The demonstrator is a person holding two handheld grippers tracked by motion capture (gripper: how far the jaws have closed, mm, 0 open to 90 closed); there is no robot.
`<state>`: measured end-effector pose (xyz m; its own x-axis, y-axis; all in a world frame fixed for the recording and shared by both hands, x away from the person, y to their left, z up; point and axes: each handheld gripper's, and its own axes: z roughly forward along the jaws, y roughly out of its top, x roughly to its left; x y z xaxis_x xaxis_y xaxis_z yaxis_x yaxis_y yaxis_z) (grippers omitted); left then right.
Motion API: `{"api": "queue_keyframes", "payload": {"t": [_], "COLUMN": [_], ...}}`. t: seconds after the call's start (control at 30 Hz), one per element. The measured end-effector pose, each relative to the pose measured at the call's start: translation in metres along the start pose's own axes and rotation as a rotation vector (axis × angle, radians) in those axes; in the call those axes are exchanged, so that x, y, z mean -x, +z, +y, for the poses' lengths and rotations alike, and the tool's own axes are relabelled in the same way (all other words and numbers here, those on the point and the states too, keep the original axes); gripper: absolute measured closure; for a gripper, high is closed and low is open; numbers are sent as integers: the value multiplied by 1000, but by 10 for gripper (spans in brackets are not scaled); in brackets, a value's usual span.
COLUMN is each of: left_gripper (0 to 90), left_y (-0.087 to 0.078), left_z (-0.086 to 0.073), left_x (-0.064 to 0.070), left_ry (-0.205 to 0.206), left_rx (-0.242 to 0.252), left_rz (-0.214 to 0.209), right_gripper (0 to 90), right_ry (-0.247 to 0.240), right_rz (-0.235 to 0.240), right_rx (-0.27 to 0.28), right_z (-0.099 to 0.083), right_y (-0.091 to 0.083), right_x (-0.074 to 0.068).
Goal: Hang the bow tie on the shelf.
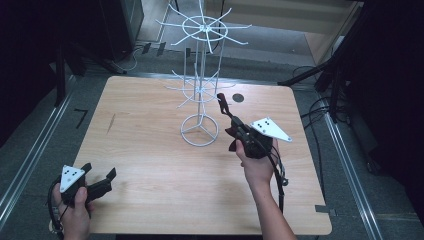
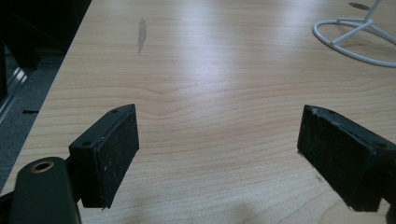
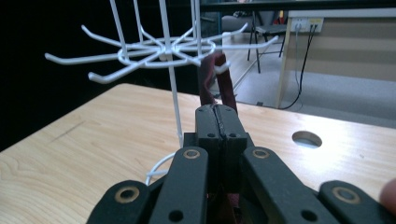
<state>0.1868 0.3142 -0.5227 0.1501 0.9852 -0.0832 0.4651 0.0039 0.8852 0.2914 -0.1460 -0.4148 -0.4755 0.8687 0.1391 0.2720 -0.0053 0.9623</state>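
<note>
mostly bare wooden table point(image 1: 150, 165), dark room

A white wire display rack with two tiers of radiating hooks point(image 1: 199, 80) stands on the far middle of the light wooden table point(image 1: 150, 165). A round cable hole point(image 1: 238, 97) lies in the tabletop to its right. The right gripper point(image 1: 221, 101) sits just right of the rack, its jaws pressed together on a dark red loop point(image 3: 215, 81) at a lower-tier hook. The left gripper point(image 1: 99, 171) rests at the near left corner, jaws apart.

Open wood tabletop point(image 1: 150, 150) across left and front, room to pass. White wire rack point(image 1: 200, 90) upright at centre-back, ring base point(image 1: 199, 130) on the wood, hooks point(image 3: 112, 58) spreading at two tiers, blocking approach there. Round hole point(image 1: 238, 97) just right of rack.
</note>
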Motion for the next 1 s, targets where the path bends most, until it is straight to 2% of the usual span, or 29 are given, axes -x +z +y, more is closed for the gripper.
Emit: {"api": "queue_keyframes", "payload": {"t": [0.4,0.63,1.0], "left_gripper": [133,133,133], "left_y": [0,0,0], "left_z": [0,0,0], "left_x": [0,0,-1], "left_ry": [1,0,2], "left_rx": [0,0,2], "left_rz": [-1,-1,-3], "right_gripper": [900,900,900], "right_ry": [4,12,4], "right_rz": [-1,-8,-33], "right_rx": [-72,-132,-181], "right_z": [-19,-35,-49], "right_y": [19,31,41], "right_x": [-1,2,6]}}
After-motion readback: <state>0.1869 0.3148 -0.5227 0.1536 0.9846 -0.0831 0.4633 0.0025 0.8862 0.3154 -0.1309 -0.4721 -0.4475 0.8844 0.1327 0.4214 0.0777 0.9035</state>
